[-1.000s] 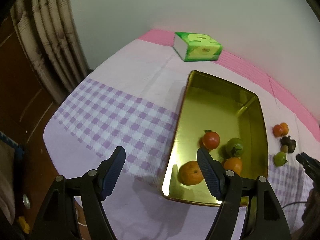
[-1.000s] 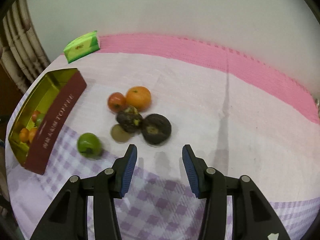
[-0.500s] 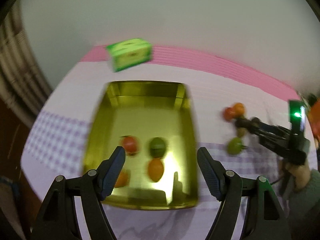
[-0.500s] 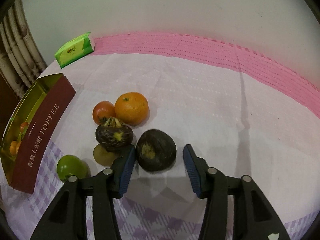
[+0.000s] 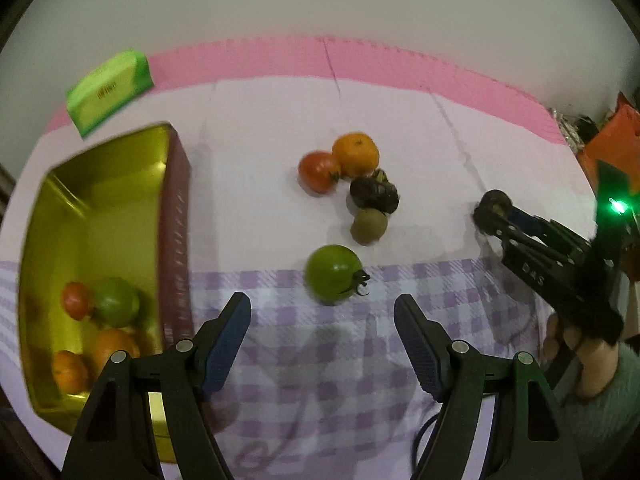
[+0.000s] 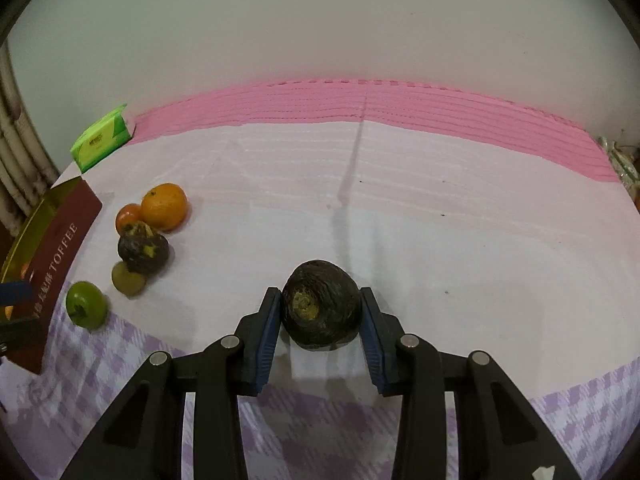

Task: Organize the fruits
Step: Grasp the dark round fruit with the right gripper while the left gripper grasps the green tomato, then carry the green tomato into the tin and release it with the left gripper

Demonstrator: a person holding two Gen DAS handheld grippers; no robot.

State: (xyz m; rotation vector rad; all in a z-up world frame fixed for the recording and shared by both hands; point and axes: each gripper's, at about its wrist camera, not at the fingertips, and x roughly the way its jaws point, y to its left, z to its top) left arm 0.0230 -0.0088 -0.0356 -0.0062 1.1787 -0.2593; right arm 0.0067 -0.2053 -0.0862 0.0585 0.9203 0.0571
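My right gripper [image 6: 320, 312] is clamped on the dark fruit [image 6: 321, 305]; my left gripper [image 5: 322, 344], wide open and empty, faces the green tomato [image 5: 333, 274] straight ahead, tin [image 5: 90, 216] leftward.

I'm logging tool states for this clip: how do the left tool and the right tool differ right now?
The left tool is open and holds nothing; the right tool is shut on a dark round fruit. The left tool points at a green tomato lying free on the cloth; the right tool's fruit is apart from the fruit cluster. Both have blue pads.
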